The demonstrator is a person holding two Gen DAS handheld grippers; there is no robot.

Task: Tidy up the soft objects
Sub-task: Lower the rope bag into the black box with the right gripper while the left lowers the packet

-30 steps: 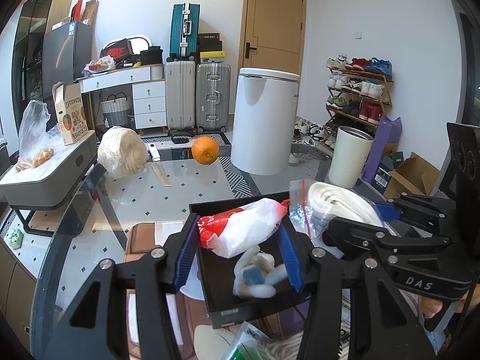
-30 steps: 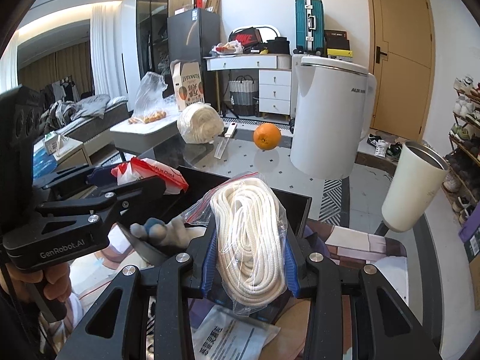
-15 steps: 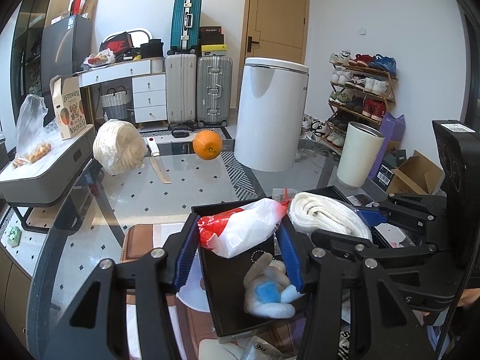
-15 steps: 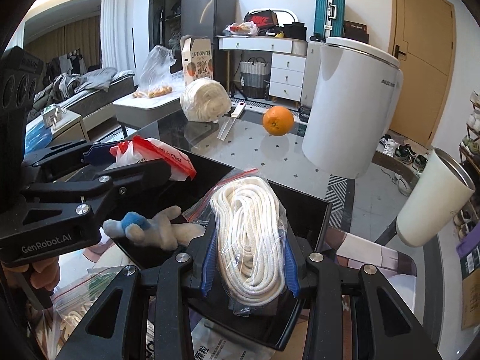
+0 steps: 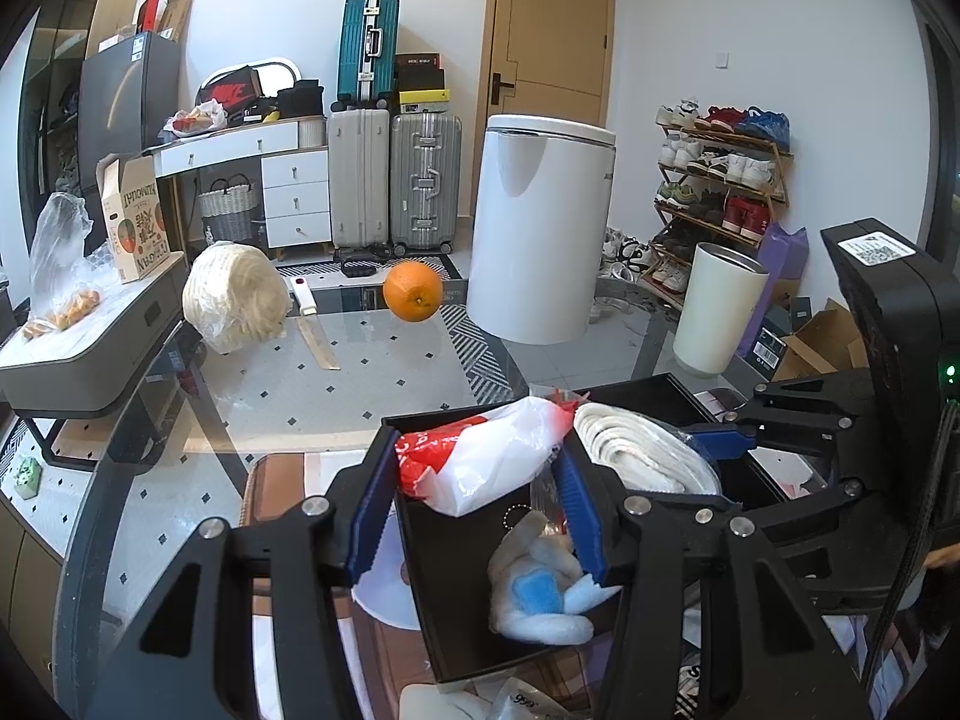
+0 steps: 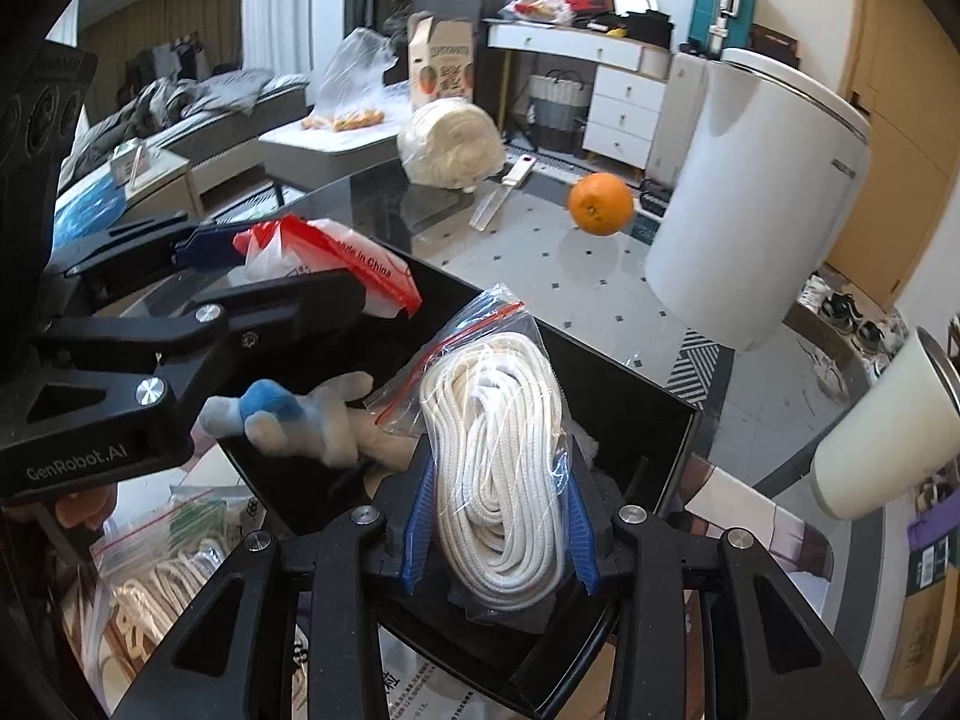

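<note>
While a plush toy (image 5: 540, 588) is already lying inside the black box (image 5: 432, 618), the left gripper (image 5: 477, 504) is clenching a red-and-white bag (image 5: 480, 462) over its near-left edge, and the right gripper (image 6: 498, 531) is gripping a bagged rope coil (image 6: 498, 456) above the right side. Neither is being released yet; more bags (image 6: 156, 570) are waiting outside, near left.

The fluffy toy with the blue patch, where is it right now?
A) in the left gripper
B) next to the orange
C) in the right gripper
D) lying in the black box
D: the toy lies in the black box, free of both grippers; the left gripper holds a red and white bag and the right gripper holds a bag of rope.
</note>
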